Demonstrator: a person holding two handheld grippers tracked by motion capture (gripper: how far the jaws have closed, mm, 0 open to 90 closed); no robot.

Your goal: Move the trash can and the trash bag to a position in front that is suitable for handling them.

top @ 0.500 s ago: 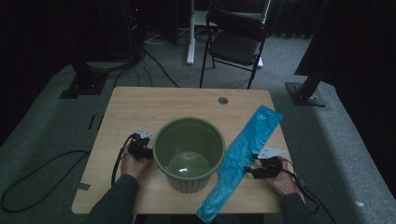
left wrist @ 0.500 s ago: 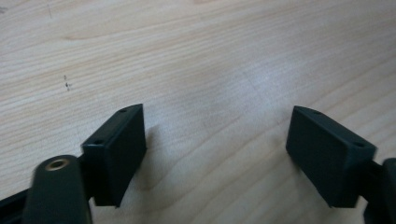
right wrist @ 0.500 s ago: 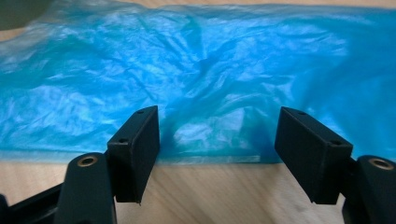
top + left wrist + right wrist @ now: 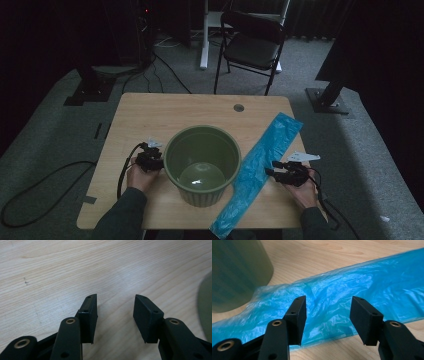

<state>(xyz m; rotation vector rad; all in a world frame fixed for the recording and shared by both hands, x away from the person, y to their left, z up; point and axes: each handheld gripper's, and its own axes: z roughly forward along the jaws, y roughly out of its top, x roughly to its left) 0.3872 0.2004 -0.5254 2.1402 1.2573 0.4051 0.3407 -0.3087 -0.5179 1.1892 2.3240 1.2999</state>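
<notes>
High overhead view of table [image 4: 150, 115]; two close gripper views, sharing its wood.

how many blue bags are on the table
1: a long blue plastic bag lies flat, right of the green bucket, with the right gripper open over it.

The long blue plastic bag [image 4: 352, 292] looks thin, crinkled and glossy. The round green plastic bin [image 4: 202, 162] is smooth and matt; the pale wooden table [image 4: 62, 270] shows fine grain.
</notes>
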